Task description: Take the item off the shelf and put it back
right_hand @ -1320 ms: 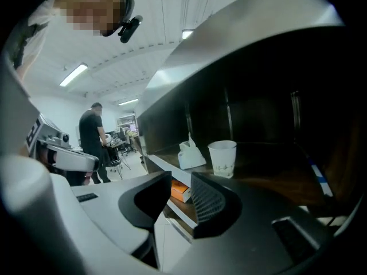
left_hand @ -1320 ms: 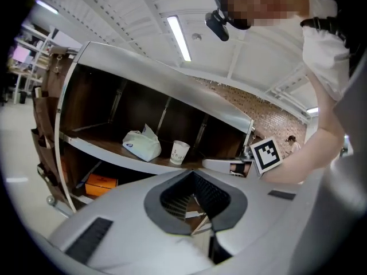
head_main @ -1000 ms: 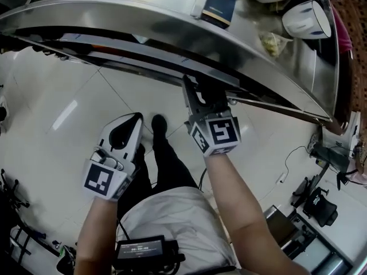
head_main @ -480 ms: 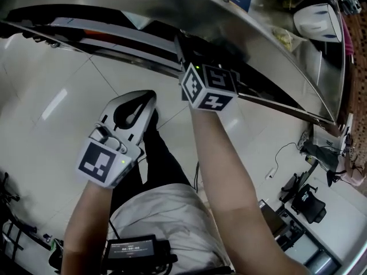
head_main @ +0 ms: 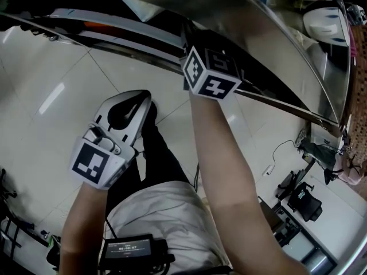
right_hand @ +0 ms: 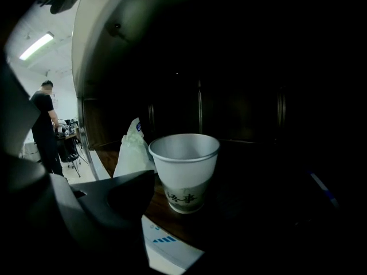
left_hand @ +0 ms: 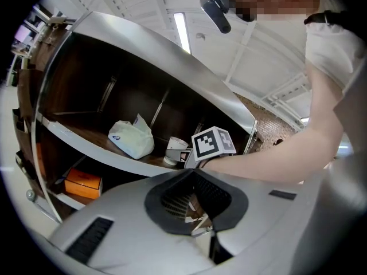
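A white paper cup with dark print stands upright on the wooden shelf board. My right gripper reaches in under the steel shelf top. Its jaws have just opened wide and eased in slightly. The cup stands just off the grey left jaw's tip, and no pad presses on it. The right jaw is lost in the dark. From the head view only that gripper's marker cube shows. In the left gripper view the cup sits beside that cube. My left gripper hangs back over the floor, shut and empty.
A crumpled white bag lies left of the cup on the same board. An orange box sits on the shelf below. The curved steel top carries white bowls. A person stands far off at the left.
My right gripper has gone from just under the shelf's front edge forward into the shelf, so its jaws are now hidden from the head view. The left gripper has barely shifted.
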Available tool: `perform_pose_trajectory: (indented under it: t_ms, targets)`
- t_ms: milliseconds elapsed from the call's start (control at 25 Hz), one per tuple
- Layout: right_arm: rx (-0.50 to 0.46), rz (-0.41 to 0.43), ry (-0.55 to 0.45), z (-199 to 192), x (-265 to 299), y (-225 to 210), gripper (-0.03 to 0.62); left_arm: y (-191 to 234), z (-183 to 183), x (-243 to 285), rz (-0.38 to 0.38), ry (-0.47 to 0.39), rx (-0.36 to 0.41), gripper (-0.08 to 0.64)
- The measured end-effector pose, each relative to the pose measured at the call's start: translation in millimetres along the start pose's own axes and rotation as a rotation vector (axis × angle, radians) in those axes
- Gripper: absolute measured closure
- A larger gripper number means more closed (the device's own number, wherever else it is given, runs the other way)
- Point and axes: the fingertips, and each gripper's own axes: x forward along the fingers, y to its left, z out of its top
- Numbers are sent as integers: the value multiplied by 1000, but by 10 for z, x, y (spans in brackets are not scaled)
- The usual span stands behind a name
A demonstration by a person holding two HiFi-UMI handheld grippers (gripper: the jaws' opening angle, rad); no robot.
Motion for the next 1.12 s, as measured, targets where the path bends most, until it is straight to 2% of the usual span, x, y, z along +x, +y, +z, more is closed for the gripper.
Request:
perform_pose_trajectory:
  t_ms: [40, 80, 360, 720, 920, 1120]
  targets:
    - [-7, -6, -1, 3, -6, 0, 318, 10, 10, -13, 1, -2, 1, 554]
    - [-12, -12, -2, 1, -18, -5, 321, 18, 18, -25, 1, -2, 3, 554]
    - [-36, 11, -40, 46, -181, 30, 327, 105, 14, -151, 18, 4, 5, 554]
    - [-125, 78, -80, 203, -379, 220, 327, 121, 52, -282, 35, -2, 20, 553]
    - [-141, 150, -96, 252, -594, 408, 327, 70, 106, -445, 42, 7, 46, 554]
    - [-198, 255, -102, 260, -843, 741, 328, 137, 327, -698, 93, -53, 132, 554]
